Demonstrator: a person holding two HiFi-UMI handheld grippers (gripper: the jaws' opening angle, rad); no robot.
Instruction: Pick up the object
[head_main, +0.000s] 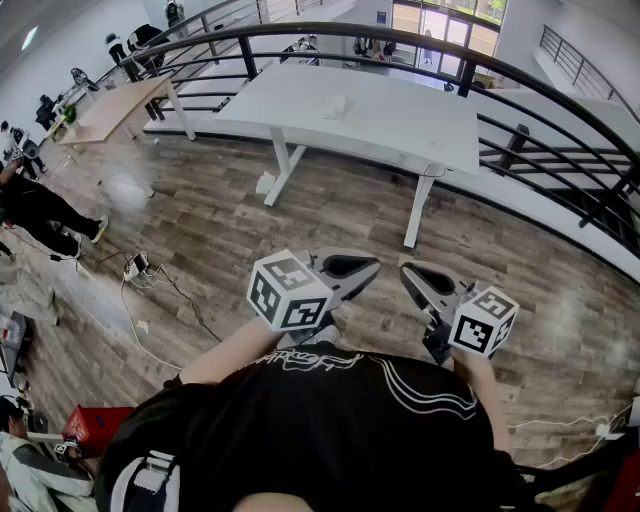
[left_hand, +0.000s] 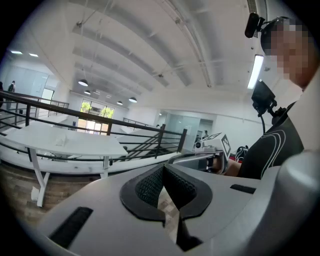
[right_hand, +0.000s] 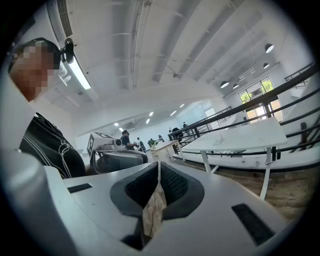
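Object, a small white thing (head_main: 337, 105), is in neither claw: the left claw (head_main: 372, 264) and the right claw (head_main: 405, 270) are both pressed together on nothing, side by side. It lies well ahead on the white surface (head_main: 420, 130), slightly leftward, so I judge the left claw a little nearer; its long axis is too small to tell. Only the head view shows the wooden floor (head_main: 330, 215) between; the gripper views see the surface from the side.
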